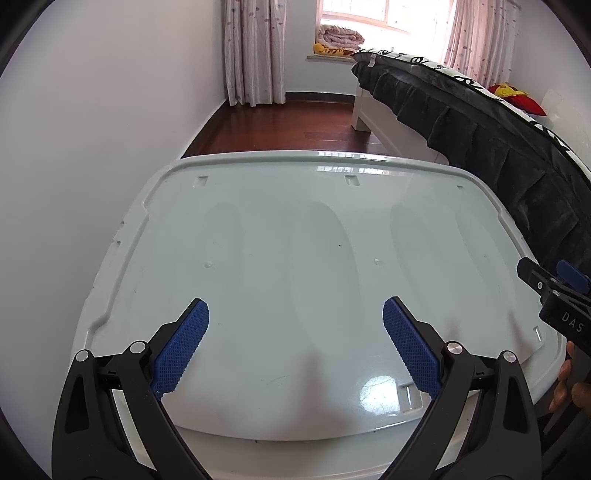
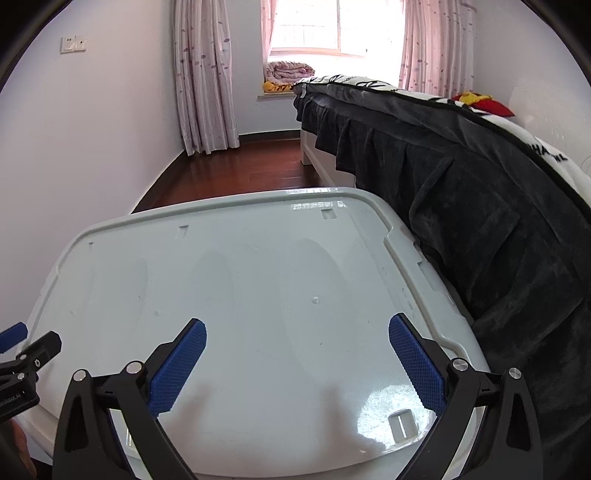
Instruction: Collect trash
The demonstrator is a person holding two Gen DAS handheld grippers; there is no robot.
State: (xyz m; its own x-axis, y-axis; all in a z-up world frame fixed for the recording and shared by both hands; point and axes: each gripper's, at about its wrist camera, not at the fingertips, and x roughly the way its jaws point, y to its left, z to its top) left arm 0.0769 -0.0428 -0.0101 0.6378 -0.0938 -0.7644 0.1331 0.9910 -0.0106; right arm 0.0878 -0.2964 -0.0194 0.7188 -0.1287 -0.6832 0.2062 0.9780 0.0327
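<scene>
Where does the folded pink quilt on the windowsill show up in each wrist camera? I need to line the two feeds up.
Left wrist view: the pink quilt sits at top centre, on the sill, just left of the bed's far corner.
Right wrist view: the pink quilt sits at top centre, on the sill, between the left curtain and the bed.
Shared landmark: the yellow striped plush lying right under the quilt.
</scene>
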